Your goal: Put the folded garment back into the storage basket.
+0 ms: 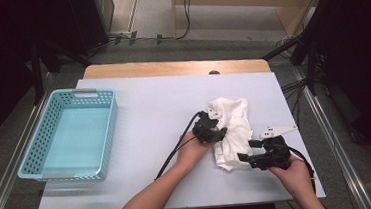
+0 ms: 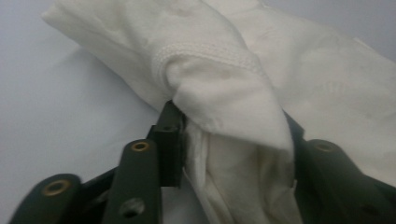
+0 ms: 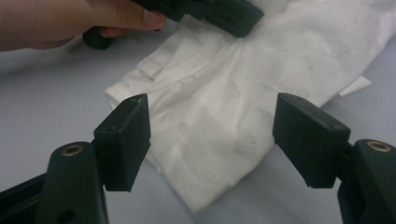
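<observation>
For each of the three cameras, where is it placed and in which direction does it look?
High view: sits above the person's side, looks forward and down on the white table, turquoise plastic basket and crumpled white cloth; both forearms show.
Left claw view: rides on the left claw, looks along jaws closed on a cloth fold.
Right claw view: rides on the right claw, looks between open jaws at the cloth; the other hand shows.
Shared: both claw views show the cloth.
</observation>
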`<state>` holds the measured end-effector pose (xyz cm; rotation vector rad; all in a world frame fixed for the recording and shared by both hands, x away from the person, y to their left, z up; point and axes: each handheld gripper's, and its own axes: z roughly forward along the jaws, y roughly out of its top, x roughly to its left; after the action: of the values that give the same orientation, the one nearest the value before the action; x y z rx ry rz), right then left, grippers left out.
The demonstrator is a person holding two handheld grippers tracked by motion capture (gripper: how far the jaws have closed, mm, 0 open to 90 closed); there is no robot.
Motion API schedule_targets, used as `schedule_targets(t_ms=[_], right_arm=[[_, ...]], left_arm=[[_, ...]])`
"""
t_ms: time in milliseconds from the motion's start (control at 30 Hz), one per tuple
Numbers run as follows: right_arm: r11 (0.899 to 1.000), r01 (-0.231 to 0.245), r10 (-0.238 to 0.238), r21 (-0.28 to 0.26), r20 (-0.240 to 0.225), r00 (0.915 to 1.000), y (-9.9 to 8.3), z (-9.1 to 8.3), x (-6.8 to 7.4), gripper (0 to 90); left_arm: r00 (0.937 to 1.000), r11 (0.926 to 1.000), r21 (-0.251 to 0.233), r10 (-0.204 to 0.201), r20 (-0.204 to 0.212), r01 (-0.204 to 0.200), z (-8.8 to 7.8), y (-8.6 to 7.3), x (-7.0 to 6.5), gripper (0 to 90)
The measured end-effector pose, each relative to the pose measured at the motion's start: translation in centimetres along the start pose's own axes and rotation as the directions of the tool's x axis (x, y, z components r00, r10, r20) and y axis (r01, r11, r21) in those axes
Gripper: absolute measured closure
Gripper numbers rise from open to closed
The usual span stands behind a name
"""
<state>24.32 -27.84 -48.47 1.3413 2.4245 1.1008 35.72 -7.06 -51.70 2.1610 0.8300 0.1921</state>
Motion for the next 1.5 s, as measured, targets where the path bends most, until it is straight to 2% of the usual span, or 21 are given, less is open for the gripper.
schedule_targets(t_ms=[33, 67, 133, 167, 200, 233, 433, 567, 667, 767, 867, 900, 933, 967, 1000, 1033, 1067, 1200, 1267, 1367, 1500], right_arm=[[1.000, 0.000, 0.000, 0.001, -0.002, 1.0000, 0.0, 0.0, 0.1, 26.3], [1.000, 0.002, -0.002, 0.003, -0.004, 1.0000, 0.0, 0.0, 0.1, 26.3], [1.000, 0.007, -0.007, 0.006, -0.005, 1.0000, 0.0, 0.1, 0.1, 26.3], [1.000, 0.008, -0.008, 0.006, -0.009, 0.9999, 0.0, 0.1, 0.2, 26.3], [1.000, 0.008, -0.008, 0.006, -0.009, 0.9999, 0.0, 0.1, 0.2, 26.3], [1.000, 0.011, -0.011, 0.002, -0.013, 0.9999, 0.0, 0.0, 0.1, 26.3], [1.000, 0.002, -0.002, -0.009, -0.023, 0.9997, 0.0, -0.2, -0.2, 26.2], [1.000, 0.005, -0.005, -0.012, -0.032, 0.9995, 0.1, -0.3, -0.1, 26.3], [1.000, 0.003, -0.003, -0.016, -0.037, 0.9993, 0.1, -0.3, -0.1, 26.2], [1.000, 0.000, 0.000, -0.018, -0.038, 0.9993, 0.1, -0.2, -0.3, 26.2], [1.000, 0.001, -0.002, -0.014, -0.042, 0.9991, 0.1, -0.2, -0.2, 26.2], [1.000, 0.004, -0.004, -0.011, -0.042, 0.9991, 0.1, -0.2, -0.2, 26.2], [1.000, 0.007, -0.008, -0.010, -0.042, 0.9991, 0.1, -0.1, -0.2, 26.2], [1.000, 0.007, -0.008, -0.010, -0.042, 0.9991, 0.1, -0.1, -0.2, 26.2], [1.000, 0.008, -0.008, -0.008, -0.041, 0.9991, 0.1, -0.1, -0.2, 26.2], [1.000, 0.006, -0.006, -0.006, -0.043, 0.9990, 0.1, -0.1, -0.1, 26.2], [1.000, 0.008, -0.008, -0.006, -0.043, 0.9990, 0.1, 0.0, -0.1, 26.2], [1.000, 0.013, -0.013, -0.005, -0.048, 0.9988, 0.1, 0.0, 0.0, 26.1], [1.000, 0.014, -0.014, -0.004, -0.046, 0.9988, 0.2, 0.0, 0.0, 26.1], [1.000, 0.020, -0.020, -0.001, -0.052, 0.9984, 0.2, 0.1, 0.2, 26.2], [1.000, 0.029, -0.029, 0.001, -0.055, 0.9980, 0.3, 0.2, 0.3, 26.1]], left_arm=[[1.0000, 1.0000, 0.000, 0.000, 0.000, 0.000, 0.0, 0.0, 0.0, 64.1], [0.9998, 0.9999, 0.000, -0.016, 0.012, 0.016, 0.0, 0.0, 0.2, 66.8], [0.9952, 0.9968, 0.010, -0.080, 0.056, 0.080, -0.2, 0.2, 0.8, 69.5], [0.9952, 0.9968, 0.010, -0.080, 0.056, 0.080, -0.2, 0.2, 0.8, 70.4], [0.9896, 0.9926, 0.015, -0.122, 0.078, 0.121, -0.2, 0.3, 1.1, 70.4], [0.9798, 0.9859, 0.015, -0.167, 0.109, 0.167, -0.6, 0.7, 1.5, 71.1], [0.9767, 0.9884, 0.026, -0.152, 0.152, 0.150, -2.2, 2.3, 2.0, 72.0], [0.9642, 0.9846, 0.037, -0.175, 0.199, 0.171, -3.3, 2.9, 2.7, 72.0], [0.9648, 0.9873, 0.033, -0.159, 0.209, 0.156, -4.1, 3.1, 3.1, 72.0], [0.9612, 0.9866, 0.040, -0.163, 0.222, 0.159, -4.8, 3.3, 3.6, 72.0], [0.9550, 0.9850, 0.036, -0.172, 0.242, 0.169, -5.6, 3.5, 4.0, 72.0], [0.9550, 0.9850, 0.036, -0.172, 0.242, 0.169, -5.6, 3.5, 4.0, 72.0], [0.9493, 0.9842, 0.030, -0.176, 0.260, 0.174, -6.1, 3.6, 4.3, 72.0], [0.9493, 0.9842, 0.030, -0.176, 0.260, 0.174, -6.1, 3.6, 4.3, 71.9], [0.9459, 0.9837, 0.029, -0.178, 0.271, 0.177, -6.4, 3.7, 4.5, 71.9], [0.9461, 0.9850, 0.036, -0.172, 0.274, 0.169, -6.5, 3.8, 4.6, 71.9], [0.9508, 0.9885, 0.056, -0.151, 0.271, 0.141, -7.0, 4.1, 4.7, 71.9], [0.9456, 0.9879, 0.050, -0.155, 0.286, 0.147, -8.1, 4.6, 5.1, 71.9], [0.9461, 0.9878, 0.049, -0.156, 0.284, 0.148, -8.4, 4.6, 5.2, 71.9], [0.9508, 0.9877, 0.062, -0.155, 0.268, 0.144, -9.1, 4.9, 5.5, 71.9], [0.9484, 0.9867, 0.074, -0.159, 0.274, 0.144, -9.9, 5.1, 5.9, 71.9]])
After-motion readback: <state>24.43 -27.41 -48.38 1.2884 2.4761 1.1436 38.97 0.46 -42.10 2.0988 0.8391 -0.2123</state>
